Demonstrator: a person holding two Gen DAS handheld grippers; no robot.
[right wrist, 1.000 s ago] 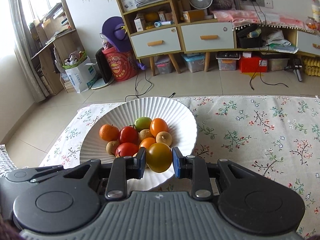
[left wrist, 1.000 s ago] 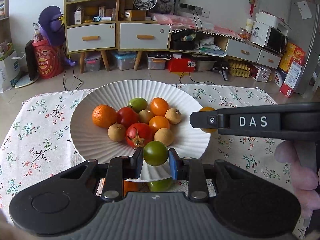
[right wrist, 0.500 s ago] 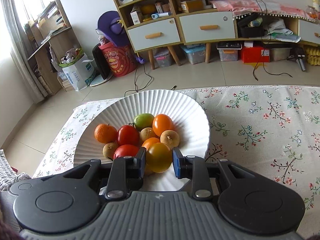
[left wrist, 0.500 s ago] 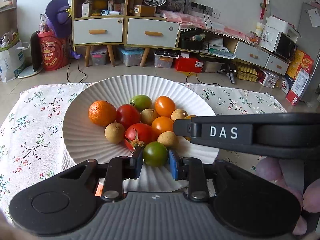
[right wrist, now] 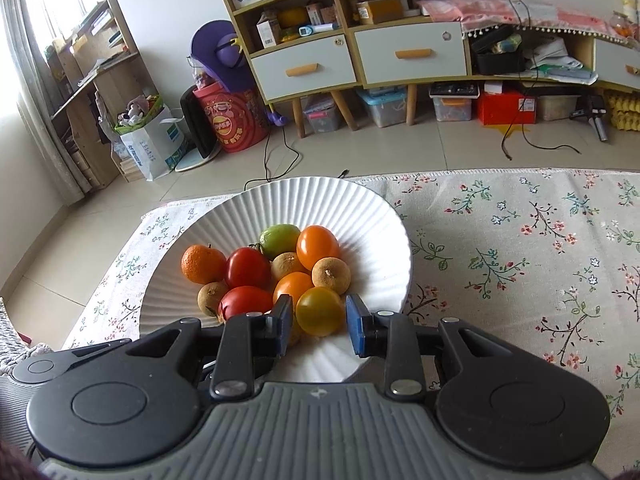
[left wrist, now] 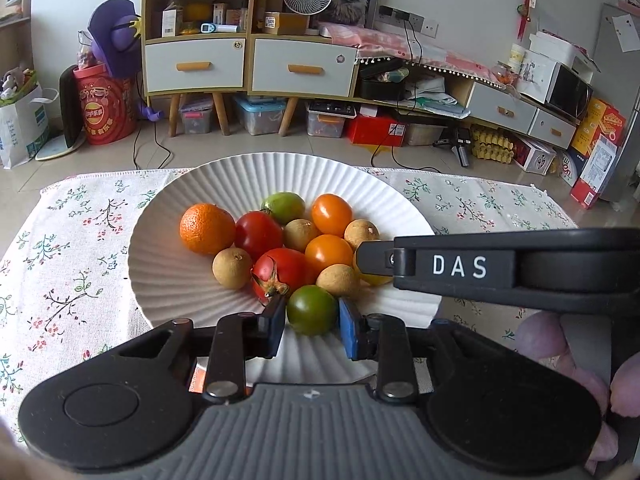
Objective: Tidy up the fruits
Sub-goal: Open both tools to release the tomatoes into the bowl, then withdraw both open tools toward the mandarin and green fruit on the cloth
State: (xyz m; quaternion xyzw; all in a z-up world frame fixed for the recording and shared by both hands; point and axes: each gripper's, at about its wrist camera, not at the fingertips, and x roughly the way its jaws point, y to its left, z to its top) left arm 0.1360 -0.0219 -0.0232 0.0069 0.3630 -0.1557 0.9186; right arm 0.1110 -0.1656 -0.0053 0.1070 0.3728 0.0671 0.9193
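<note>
A white ribbed plate on a floral tablecloth holds several fruits: a mandarin, red, orange and green tomatoes and brown longans. My left gripper is open over the plate's near side, with a dark green tomato resting on the plate between its pads. My right gripper is open, with a yellow tomato lying on the plate between its pads. The right gripper's side, marked DAS, crosses the left wrist view over the plate's right part.
The floral tablecloth stretches to the right of the plate. An orange fruit peeks out under the left gripper, near the plate's front rim. Cabinets, boxes and cables lie on the floor beyond the table.
Both grippers lowered their tomatoes onto the plate and their jaws opened, letting the green and the yellow tomato go. The right gripper moved further in over the plate.
</note>
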